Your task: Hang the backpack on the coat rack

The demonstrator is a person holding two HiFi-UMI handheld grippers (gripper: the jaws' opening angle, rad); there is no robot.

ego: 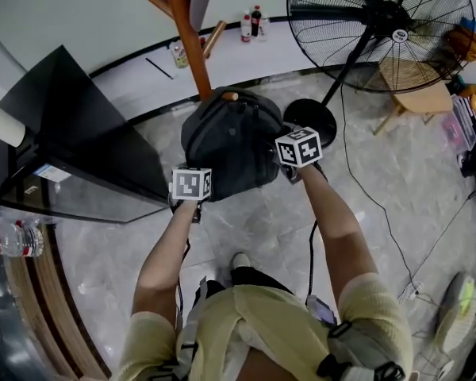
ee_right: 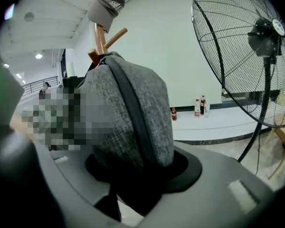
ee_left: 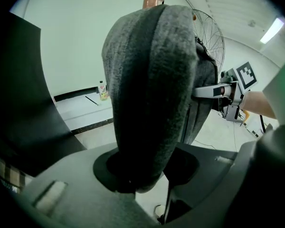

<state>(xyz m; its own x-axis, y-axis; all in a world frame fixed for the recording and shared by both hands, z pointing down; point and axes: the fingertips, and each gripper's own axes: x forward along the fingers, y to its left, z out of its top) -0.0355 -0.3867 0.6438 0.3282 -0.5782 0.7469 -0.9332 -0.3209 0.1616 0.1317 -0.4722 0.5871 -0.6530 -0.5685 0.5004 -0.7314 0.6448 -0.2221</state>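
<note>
A dark grey backpack (ego: 230,145) hangs against the wooden coat rack (ego: 192,46), and a peg tip shows at its top. My left gripper (ego: 194,173) is at the bag's lower left. In the left gripper view its jaws (ee_left: 147,175) are shut on the backpack's (ee_left: 152,80) padded edge. My right gripper (ego: 293,155) is at the bag's right side. In the right gripper view the backpack (ee_right: 128,113) sits between that gripper's (ee_right: 137,175) jaws with a dark gap on one side, so it stands open. The coat rack (ee_right: 100,37) rises behind the bag.
A grey cap (ee_right: 107,6) hangs on the rack's top. A large standing fan (ego: 381,30) with a round base is right of the bag, its cable trailing over the floor. A black cabinet (ego: 71,149) stands at the left. Bottles (ego: 251,24) line the wall ledge. A wooden stool (ego: 416,94) is far right.
</note>
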